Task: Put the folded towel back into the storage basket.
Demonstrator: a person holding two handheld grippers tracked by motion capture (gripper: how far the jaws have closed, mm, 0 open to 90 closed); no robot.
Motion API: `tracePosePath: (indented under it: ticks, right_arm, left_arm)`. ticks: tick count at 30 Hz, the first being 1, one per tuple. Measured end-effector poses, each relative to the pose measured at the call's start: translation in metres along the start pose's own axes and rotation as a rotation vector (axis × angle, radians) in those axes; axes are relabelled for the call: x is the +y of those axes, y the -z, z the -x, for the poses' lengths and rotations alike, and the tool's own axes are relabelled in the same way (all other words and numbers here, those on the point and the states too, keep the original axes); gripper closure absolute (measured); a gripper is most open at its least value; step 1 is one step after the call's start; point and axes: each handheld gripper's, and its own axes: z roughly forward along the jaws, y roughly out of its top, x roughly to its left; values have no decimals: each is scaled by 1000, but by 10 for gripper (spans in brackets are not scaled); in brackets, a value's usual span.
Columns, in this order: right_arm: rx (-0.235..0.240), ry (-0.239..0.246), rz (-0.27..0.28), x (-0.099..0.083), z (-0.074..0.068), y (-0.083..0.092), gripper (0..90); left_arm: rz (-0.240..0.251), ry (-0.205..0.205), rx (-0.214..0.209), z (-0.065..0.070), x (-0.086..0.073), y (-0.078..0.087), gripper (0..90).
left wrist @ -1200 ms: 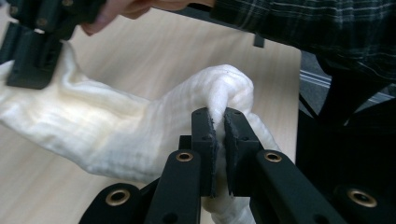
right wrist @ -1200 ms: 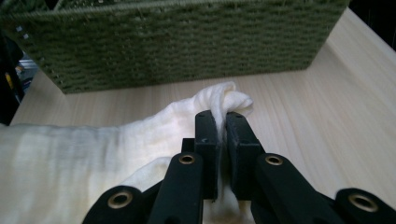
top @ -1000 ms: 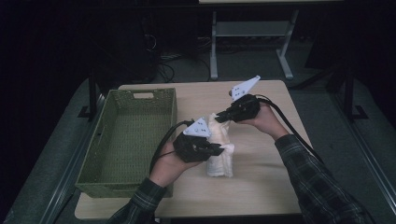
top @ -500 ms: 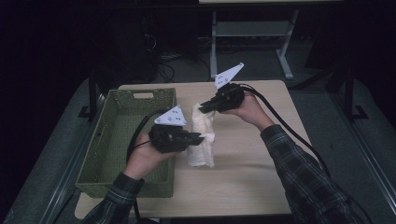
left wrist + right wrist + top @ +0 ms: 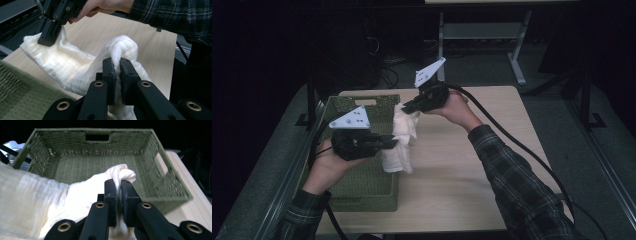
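Above the near right rim of the one green woven basket (image 5: 362, 192), I hold one white cloth (image 5: 401, 142) up off the table (image 5: 462, 165), stretched between my two grippers. My left gripper (image 5: 393, 142) has its jaws pinched tight on a bunched fold of the cloth; in the left gripper view that fold (image 5: 125, 48) bulges out just above the two black pads, which press it from both sides. My right gripper (image 5: 404, 107) is clamped the same way on another corner: in the right gripper view a knot of fabric (image 5: 123, 173) sits squeezed between its pads, with the basket (image 5: 172, 187) lying beyond, its floor bare. So I count two grippers, both closed on the same single cloth, and one basket.

In the high view the cloth hangs in a slack sag between the two grips, its lower part drooping over the basket's right edge and the bare table just beside it. The left gripper sits over the basket, the right one higher and farther off over the table's far part. In the left gripper view the right gripper (image 5: 48, 37) shows at upper left, biting the far end of the cloth (image 5: 57, 62). Each gripper carries one grey three-cornered plate and trails one black cable. The basket shows two cut-out handles in the right gripper view, one in the far wall and one in the right wall.
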Motion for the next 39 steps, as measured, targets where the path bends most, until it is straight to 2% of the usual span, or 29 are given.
tracePosePath:
  ticks: [2, 5, 7, 8, 13, 14, 17, 19, 21, 23, 27, 30, 32, 33, 34, 39]
  right_arm:
    - [12, -1, -7, 9, 1, -13, 847]
    - [16, 3, -1, 12, 2, -21, 846]
    - [25, 1, -2, 16, 4, -32, 847]
    - [25, 1, -2, 16, 4, -32, 847]
    - [50, -1, 3, 23, 3, -58, 847]
    - [50, -1, 3, 23, 3, -58, 847]
    - [61, 4, 2, 26, 1, -73, 846]
    - [74, -1, -9, 26, 1, -79, 846]
    - [80, 11, -37, 27, 0, -85, 846]
    - [88, 24, -41, 30, -2, -91, 846]
    - [95, 31, -40, 31, -6, -96, 847]
    - [93, 34, -54, 26, -6, -99, 846]
    - [95, 21, -51, 25, -6, -99, 846]
    - [92, 24, -51, 24, -5, -98, 846]
    - [93, 15, -46, 23, -4, -97, 846]
    - [94, 23, -65, 21, -5, -101, 846]
  left_arm:
    - [-2, 4, 9, -4, -7, 9, 835]
    - [-6, 9, 17, -7, -12, 14, 835]
    - [-6, 32, 27, -10, -22, 21, 835]
    - [-6, 32, 27, -10, -22, 21, 835]
    - [-19, 57, 38, -14, -42, 32, 835]
    - [-19, 57, 38, -14, -42, 32, 835]
    - [-25, 67, 45, -14, -50, 35, 835]
    - [-32, 85, 43, -16, -58, 33, 835]
    - [-44, 93, 34, -17, -64, 29, 835]
    - [-53, 101, 28, -16, -68, 25, 835]
    - [-62, 103, 14, -14, -72, 21, 834]
    - [-73, 107, 9, -15, -74, 18, 832]
    - [-71, 110, 6, -15, -75, 17, 829]
    - [-72, 114, -1, -16, -75, 16, 818]
    - [-60, 120, 12, -17, -75, 16, 694]
    - [-54, 126, 24, -18, -74, 14, 607]
